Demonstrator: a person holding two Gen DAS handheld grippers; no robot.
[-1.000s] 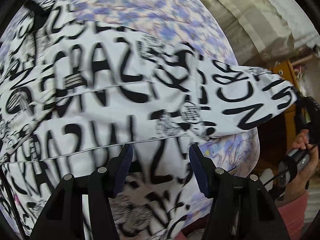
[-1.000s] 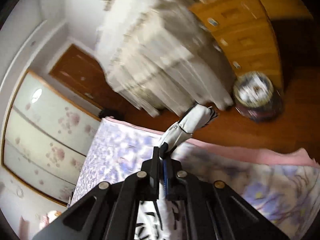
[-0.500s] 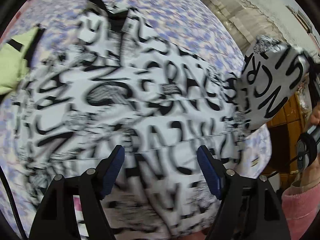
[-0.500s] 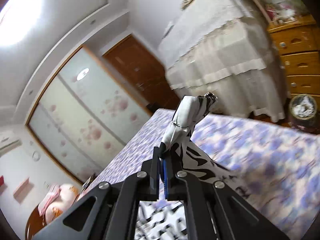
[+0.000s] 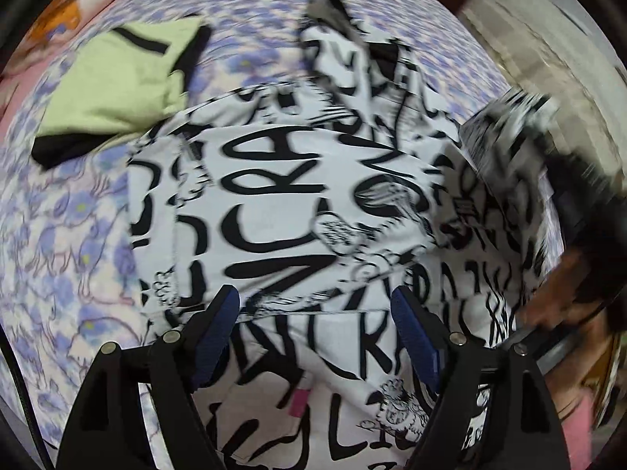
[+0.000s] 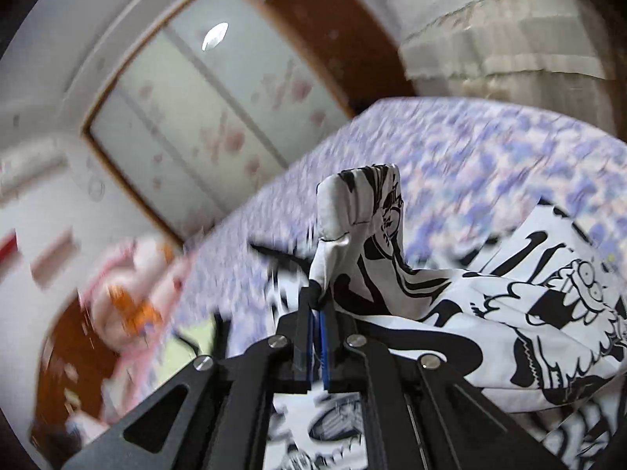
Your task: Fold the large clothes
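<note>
Within the last second the right gripper (image 6: 317, 315) has swung its pinched end of the black-and-white printed garment (image 5: 298, 211) from out over the bed's right edge, up and back across the bed, so that the lifted part now arcs over the body of the cloth at the right of the left wrist view. That reads as a side or sleeve being carried inward for a fold, with the fold not yet laid down. The right gripper's jaws are clenched on a bunched end of the garment, which sticks up just beyond the tips while the rest drapes away to the right and below. The left gripper (image 5: 313, 313) hovers with its jaws spread wide and nothing between them; the garment lies spread on the floral bed sheet (image 5: 70, 227) directly under and beyond those jaws, running from the near edge toward the far middle of the bed. A folded green garment (image 5: 117, 86) lies on the sheet at far left, just beside the printed one.
</note>
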